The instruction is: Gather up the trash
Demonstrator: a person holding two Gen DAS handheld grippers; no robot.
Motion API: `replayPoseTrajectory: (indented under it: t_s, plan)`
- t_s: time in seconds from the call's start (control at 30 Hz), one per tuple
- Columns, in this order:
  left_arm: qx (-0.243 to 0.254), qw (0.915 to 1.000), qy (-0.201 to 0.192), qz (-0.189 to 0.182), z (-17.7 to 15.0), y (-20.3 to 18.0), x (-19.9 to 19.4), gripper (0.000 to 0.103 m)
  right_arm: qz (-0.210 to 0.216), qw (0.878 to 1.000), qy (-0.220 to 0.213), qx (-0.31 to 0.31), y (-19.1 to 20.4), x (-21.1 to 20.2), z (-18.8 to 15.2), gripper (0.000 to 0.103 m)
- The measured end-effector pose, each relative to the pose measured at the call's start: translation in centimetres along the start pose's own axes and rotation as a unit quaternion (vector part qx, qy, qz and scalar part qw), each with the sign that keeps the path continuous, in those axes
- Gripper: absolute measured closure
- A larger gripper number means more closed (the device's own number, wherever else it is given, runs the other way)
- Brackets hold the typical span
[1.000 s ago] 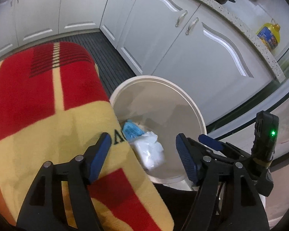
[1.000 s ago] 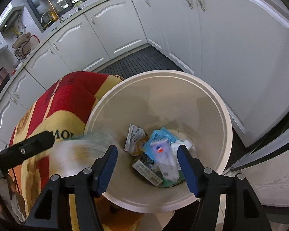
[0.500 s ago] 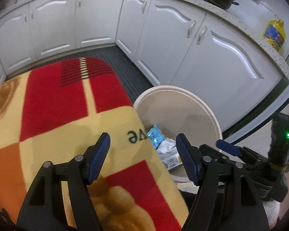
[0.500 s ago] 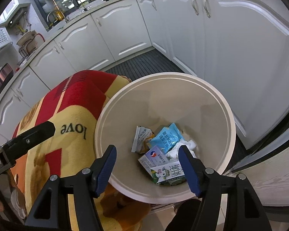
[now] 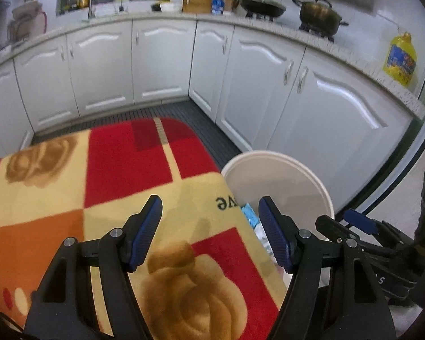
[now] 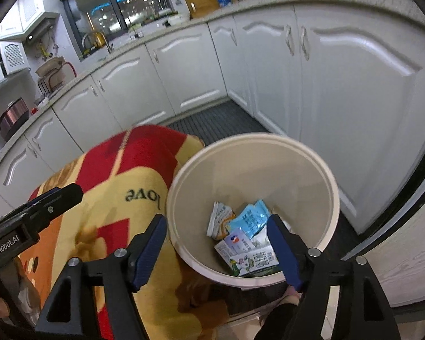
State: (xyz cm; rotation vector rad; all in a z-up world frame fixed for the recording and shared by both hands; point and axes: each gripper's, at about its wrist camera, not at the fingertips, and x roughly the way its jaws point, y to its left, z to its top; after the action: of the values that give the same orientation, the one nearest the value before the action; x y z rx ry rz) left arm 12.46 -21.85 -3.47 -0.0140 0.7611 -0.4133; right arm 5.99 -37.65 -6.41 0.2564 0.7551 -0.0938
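Right wrist: right tongs [image 6: 216, 248] opening, empty; left tongs [image 5: 209, 233] wide, empty. Wrappers [image 6: 248, 221] in bin [image 6: 311, 155] look light, crinkly; pinch edges.

Open mouth on the cream bin [image 6: 252, 153], nothing across it; clear drop straight down from above. Bottom already taken by wrappers [image 6: 249, 218] and a milk carton [image 6: 255, 260], upper walls bare. Blanket-covered bench [image 5: 113, 170] pressed against the bin's left rim, top flat and free of objects. White cabinet doors [image 6: 340, 90] close behind and to the right of the bin, only a narrow dark floor strip [image 6: 212, 119] between. Right tool [image 6: 216, 246] over the bin's near rim, jaws opening, nothing between. Left tool [image 5: 209, 232] spread wide over the bench edge, also empty, the other tool's frame just right of it.
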Motion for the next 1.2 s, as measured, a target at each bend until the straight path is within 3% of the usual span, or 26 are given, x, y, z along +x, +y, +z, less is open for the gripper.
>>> replayPoseTrajectory:
  t_s: [0.3,0.4,0.5,0.9,1.2]
  plan:
    - [0.022,0.9981,-0.058,0.007,-0.2,-0.4,-5.0,0.033,-0.028,0.996,-0.081,-0.018,2.2,-5.6,0.0,0.026]
    - [0.020,0.9971,-0.073,0.005,-0.5,-0.3,-6.5,0.033,-0.037,0.993,-0.108,-0.020,2.8,-7.4,0.0,0.016]
    - [0.018,0.9960,-0.087,0.001,-0.8,-0.3,-7.7,0.033,-0.047,0.990,-0.129,-0.026,3.4,-8.9,0.1,0.016]
    - [0.032,0.9926,-0.117,-0.008,-2.0,-1.4,-10.5,0.033,-0.087,0.981,-0.167,-0.037,4.9,-12.6,-1.3,0.015]
    - [0.034,0.9905,-0.132,-0.010,-2.4,-1.6,-11.6,0.033,-0.094,0.978,-0.182,-0.036,5.3,-14.3,-1.7,0.015]
